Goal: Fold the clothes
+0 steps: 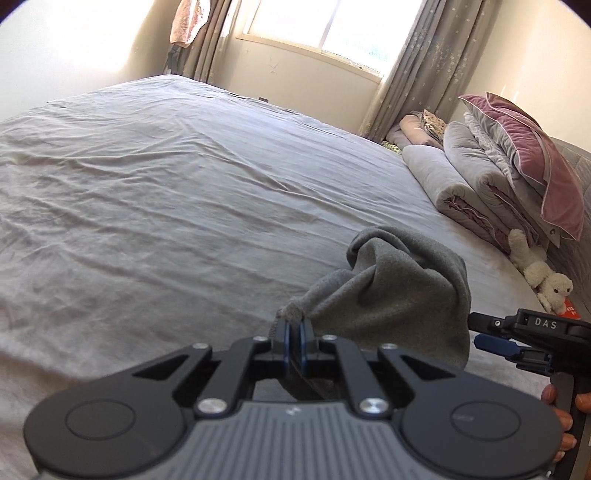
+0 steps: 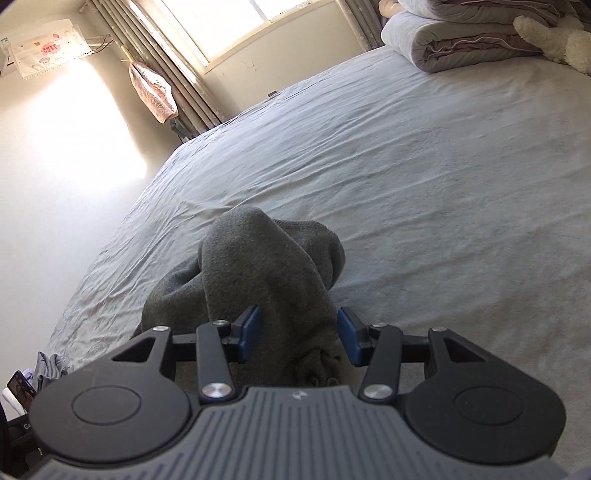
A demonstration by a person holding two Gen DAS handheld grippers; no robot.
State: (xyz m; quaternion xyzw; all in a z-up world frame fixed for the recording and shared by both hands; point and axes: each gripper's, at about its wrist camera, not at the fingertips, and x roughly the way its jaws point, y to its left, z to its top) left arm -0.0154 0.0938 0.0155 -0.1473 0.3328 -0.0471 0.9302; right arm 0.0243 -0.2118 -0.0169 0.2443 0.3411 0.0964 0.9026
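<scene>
A grey fleece garment (image 1: 391, 295) hangs bunched above the bed, held up at one corner. My left gripper (image 1: 294, 334) is shut on that corner, its blue pads pressed together with cloth between them. In the left wrist view my right gripper (image 1: 491, 334) shows at the right edge, a person's hand on its handle. In the right wrist view the same grey garment (image 2: 273, 273) drapes between the fingers of my right gripper (image 2: 299, 334). Its jaws stand wide apart on either side of the cloth, not clamping it.
The bed's grey sheet (image 1: 166, 192) spreads wide and wrinkled to the left and ahead. Rolled quilts (image 1: 476, 173), a pink pillow (image 1: 535, 155) and a white plush toy (image 1: 543, 273) lie along the headboard at right. A window with curtains (image 1: 317, 29) is behind.
</scene>
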